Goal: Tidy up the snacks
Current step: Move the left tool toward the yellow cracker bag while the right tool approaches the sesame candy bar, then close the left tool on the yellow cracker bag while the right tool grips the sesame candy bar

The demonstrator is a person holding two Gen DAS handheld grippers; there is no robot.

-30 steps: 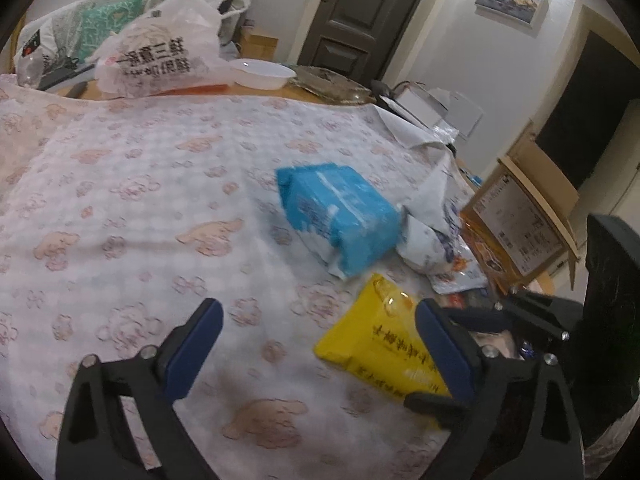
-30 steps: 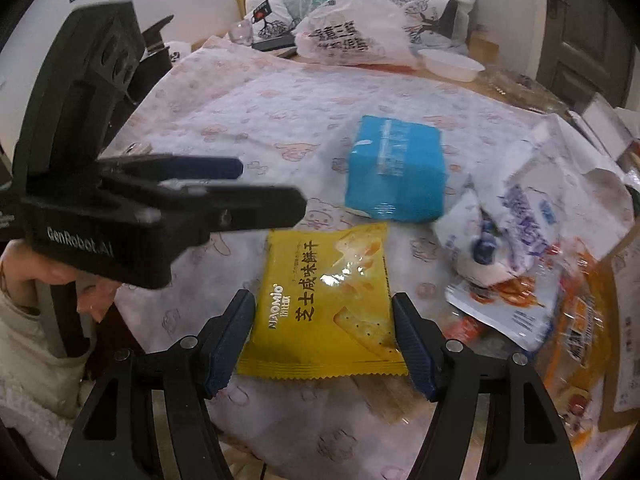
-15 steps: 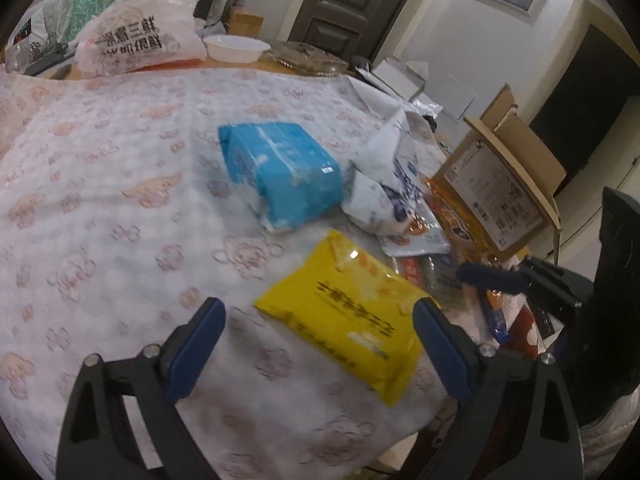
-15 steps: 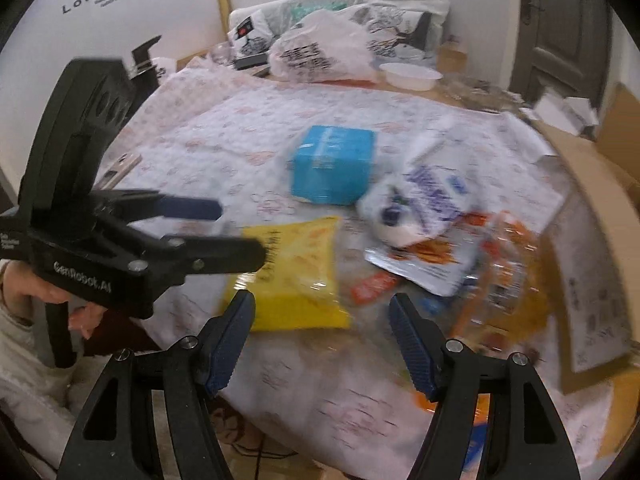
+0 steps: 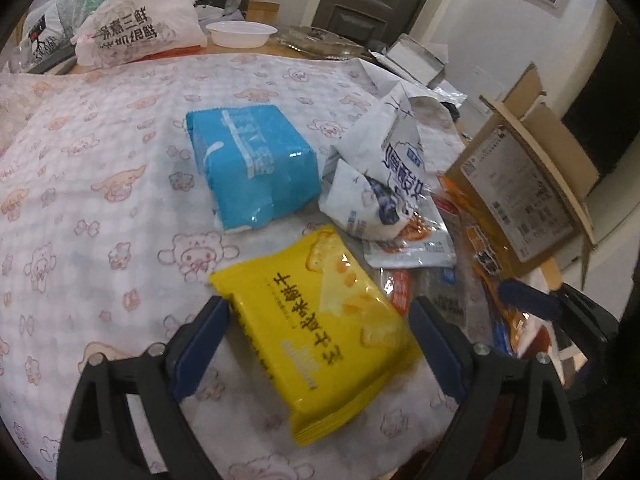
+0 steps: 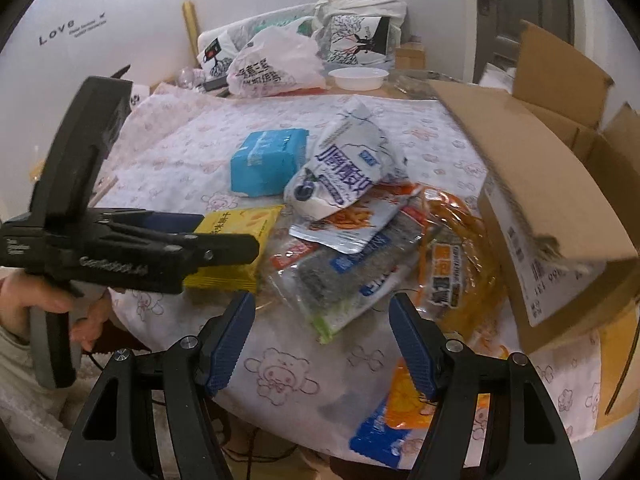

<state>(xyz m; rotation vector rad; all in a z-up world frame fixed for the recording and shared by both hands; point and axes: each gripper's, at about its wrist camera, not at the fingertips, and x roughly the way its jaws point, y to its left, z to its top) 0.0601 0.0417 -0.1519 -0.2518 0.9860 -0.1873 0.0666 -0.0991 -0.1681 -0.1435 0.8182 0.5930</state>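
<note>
Between the left claw's (image 5: 318, 344) wide jaws, which have just been narrowing, lies the yellow cracker packet (image 5: 320, 324) on the table (image 5: 80, 168), ungripped. Closing hard could crush the crackers. Right claw (image 6: 322, 340) hovers half-open, empty.

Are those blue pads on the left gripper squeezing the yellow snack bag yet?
Apart. The left wrist view shows the left gripper astride the yellow bag, tablecloth visible between each pad and the bag.
</note>
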